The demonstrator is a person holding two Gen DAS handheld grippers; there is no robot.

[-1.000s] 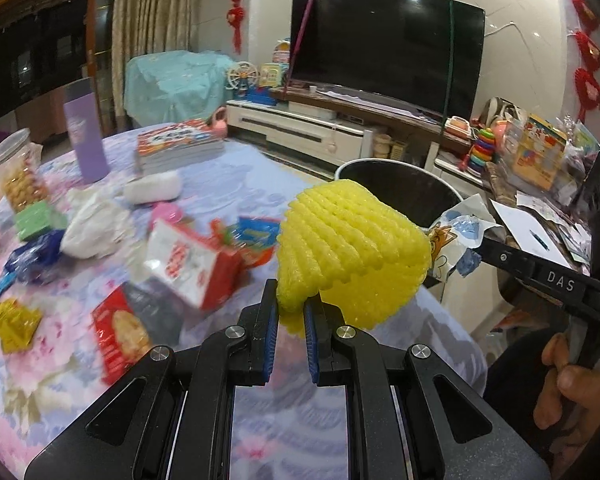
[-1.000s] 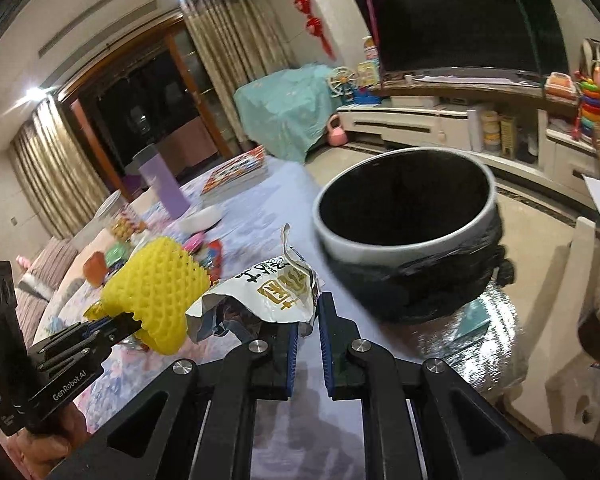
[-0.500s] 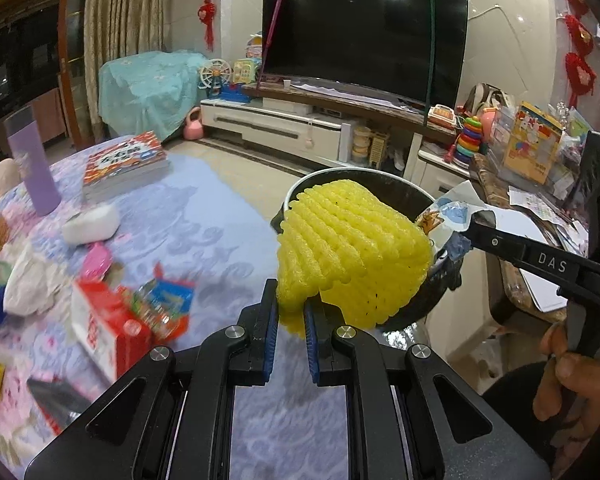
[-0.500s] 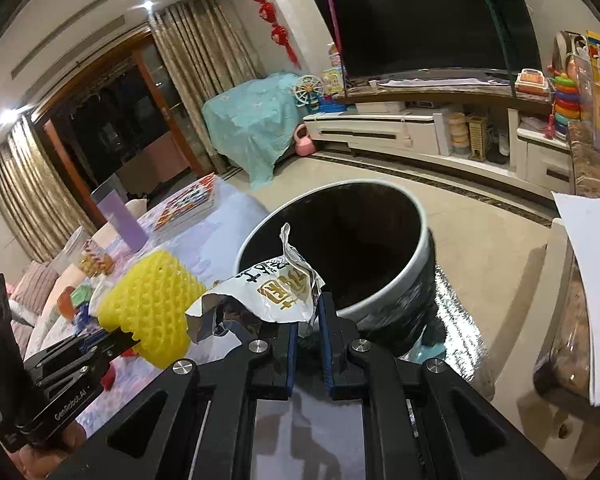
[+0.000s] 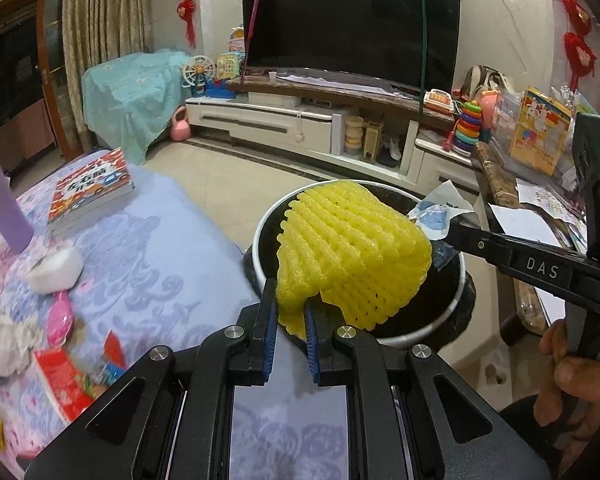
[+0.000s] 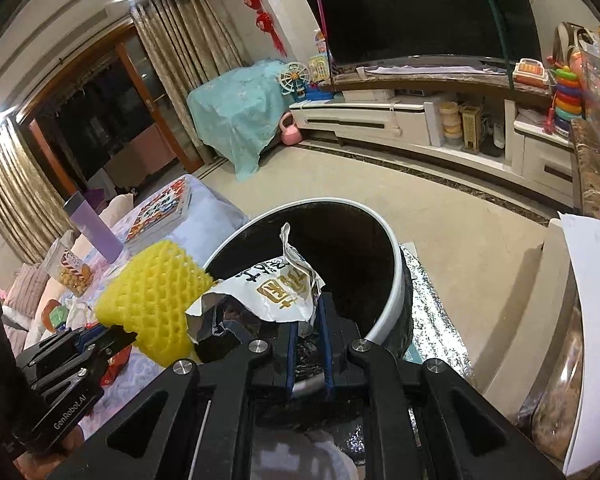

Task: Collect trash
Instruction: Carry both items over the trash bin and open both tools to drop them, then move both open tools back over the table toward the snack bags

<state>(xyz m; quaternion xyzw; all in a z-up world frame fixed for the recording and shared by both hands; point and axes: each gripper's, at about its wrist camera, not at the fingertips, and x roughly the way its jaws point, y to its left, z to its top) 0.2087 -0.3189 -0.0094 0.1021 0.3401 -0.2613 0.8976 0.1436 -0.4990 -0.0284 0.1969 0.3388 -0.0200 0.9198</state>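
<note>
The left claw (image 5: pixel 291 312) pinches yellow foam (image 5: pixel 352 252) and the right claw (image 6: pixel 309 320) pinches a wrapper (image 6: pixel 276 286), both over the bin (image 6: pixel 384 308).

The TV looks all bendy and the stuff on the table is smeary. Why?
In the left wrist view the fisheye lens bows the TV at the edges, and the red packet on the table is smeared by motion while the yellow foam net in the left claw stays sharp. In the right wrist view ceiling lights glare white at upper left, and the TV curves too.
</note>
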